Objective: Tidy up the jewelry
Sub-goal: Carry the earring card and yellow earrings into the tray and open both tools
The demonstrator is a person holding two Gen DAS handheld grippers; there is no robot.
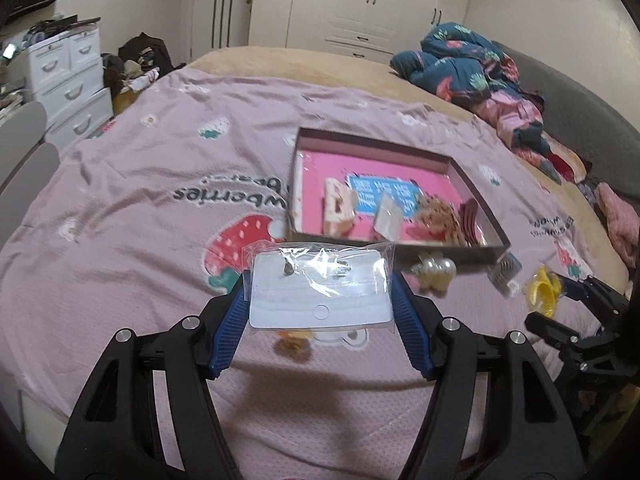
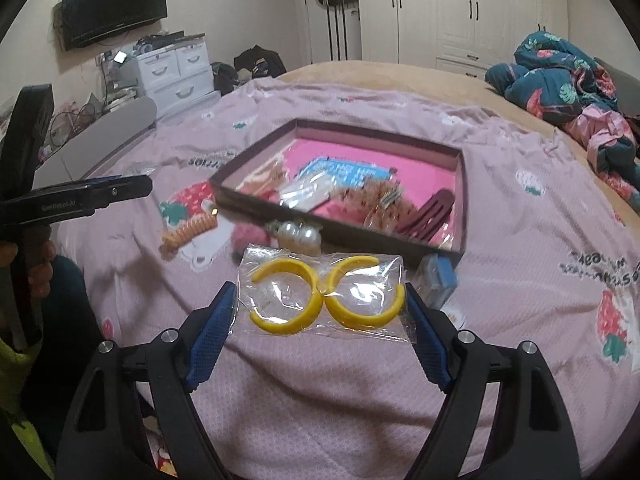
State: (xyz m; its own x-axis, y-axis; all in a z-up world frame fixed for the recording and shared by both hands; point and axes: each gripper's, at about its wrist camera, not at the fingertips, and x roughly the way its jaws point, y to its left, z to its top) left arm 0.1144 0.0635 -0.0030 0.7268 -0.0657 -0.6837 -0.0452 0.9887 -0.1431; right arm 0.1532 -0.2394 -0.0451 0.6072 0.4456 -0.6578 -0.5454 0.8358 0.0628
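Both grippers carry flimsy packets above the bed, and the grip on each looks like the weak point. The left gripper [image 1: 320,300] is clamped across a clear bag with a white earring card [image 1: 320,294], its blue pads [image 1: 236,312] pressing on the bag's two side edges; the card seems stiff enough to hold, but the plastic around it is slick, so a tilt or a jerk could let it slide out forward. The right gripper [image 2: 320,312] pinches a clear bag of yellow hoop earrings [image 2: 322,296] by its outer edges with the jaws set wide; the film is soft and wrinkled, so it may buckle and drop, or the hoops could shift inside and pull the bag askew. Both packets hang short of the open jewelry box [image 2: 460,184], which lies on the pink strawberry blanket [image 2: 320,380] and already holds a dark red hair clip [image 2: 432,212], packets and other pieces. A careless release could land on the near rim or outside it. Loose items sit against that rim, among them a pearl hair clip [image 2: 298,236] and an orange spiral hair tie [image 2: 188,232], and a low pass might knock them. The two grippers are also close enough to collide.
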